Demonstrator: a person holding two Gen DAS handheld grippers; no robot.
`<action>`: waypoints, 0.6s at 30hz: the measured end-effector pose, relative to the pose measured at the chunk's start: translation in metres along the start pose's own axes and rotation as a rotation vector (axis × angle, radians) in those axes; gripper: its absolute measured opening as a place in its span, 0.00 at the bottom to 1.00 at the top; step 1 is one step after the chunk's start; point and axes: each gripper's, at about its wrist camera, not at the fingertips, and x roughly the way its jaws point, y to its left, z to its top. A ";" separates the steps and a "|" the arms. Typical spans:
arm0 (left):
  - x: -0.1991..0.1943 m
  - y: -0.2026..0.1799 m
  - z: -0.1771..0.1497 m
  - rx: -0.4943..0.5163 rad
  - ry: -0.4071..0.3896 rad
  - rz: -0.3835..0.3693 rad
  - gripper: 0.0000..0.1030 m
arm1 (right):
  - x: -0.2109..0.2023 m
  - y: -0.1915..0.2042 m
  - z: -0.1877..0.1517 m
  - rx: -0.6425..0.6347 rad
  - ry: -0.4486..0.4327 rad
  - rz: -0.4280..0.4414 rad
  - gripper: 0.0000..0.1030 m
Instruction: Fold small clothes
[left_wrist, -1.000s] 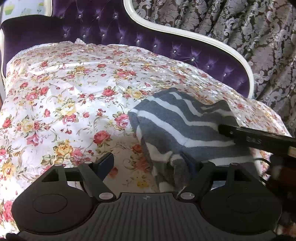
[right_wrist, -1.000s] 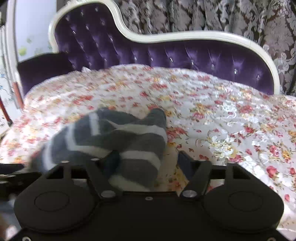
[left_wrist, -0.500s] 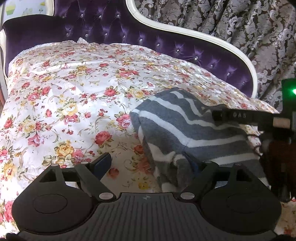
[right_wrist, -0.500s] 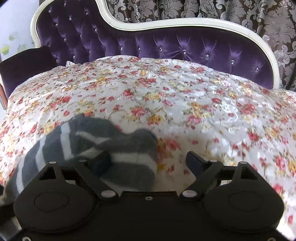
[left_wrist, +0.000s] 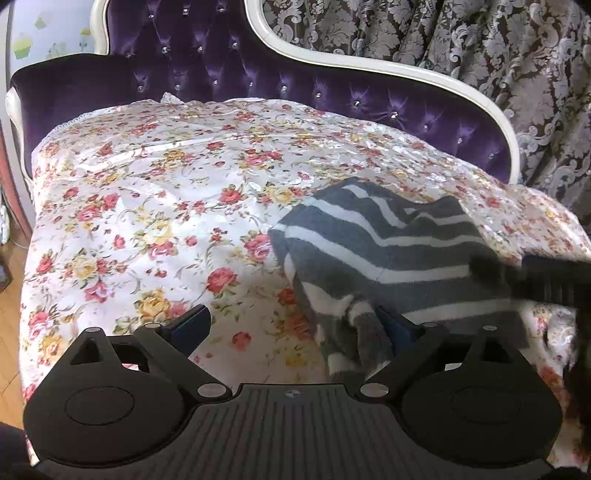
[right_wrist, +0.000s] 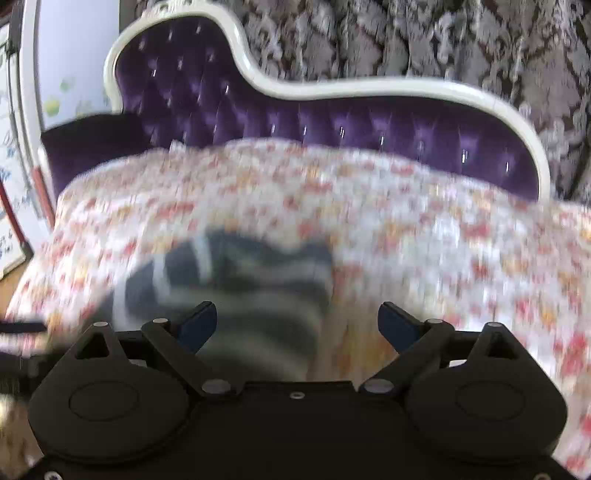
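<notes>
Both tongs opening, nearly wide, nothing pinched. My left gripper (left_wrist: 295, 325): the right-hand finger (left_wrist: 397, 325) sits against the near hem of the striped garment (left_wrist: 376, 251), the left-hand one over bare cover; pads not pressing. My right gripper (right_wrist: 297, 325), lower centre of its blurred view: cloth lies between and beyond the jaws but loose.

Change from a second ago: the jaws were narrower with cloth at them; now I've let go on both sides. The fold is laid, so this pass looks done.

The garment is centre-right in the left view, on the floral cover (left_wrist: 147, 206), as a folded bundle. Long axis probably runs lower left to upper right, fold edge facing left; the right view is too smeared to confirm.
</notes>
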 end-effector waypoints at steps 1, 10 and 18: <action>0.000 0.000 -0.001 -0.002 0.005 0.001 0.94 | -0.003 0.002 -0.009 0.008 0.008 0.000 0.92; -0.006 -0.006 -0.002 0.032 0.005 0.031 0.94 | -0.036 0.011 -0.033 0.072 0.039 0.020 0.98; -0.023 -0.007 -0.001 0.033 0.007 0.032 0.94 | -0.077 0.010 -0.032 0.150 -0.057 0.044 0.99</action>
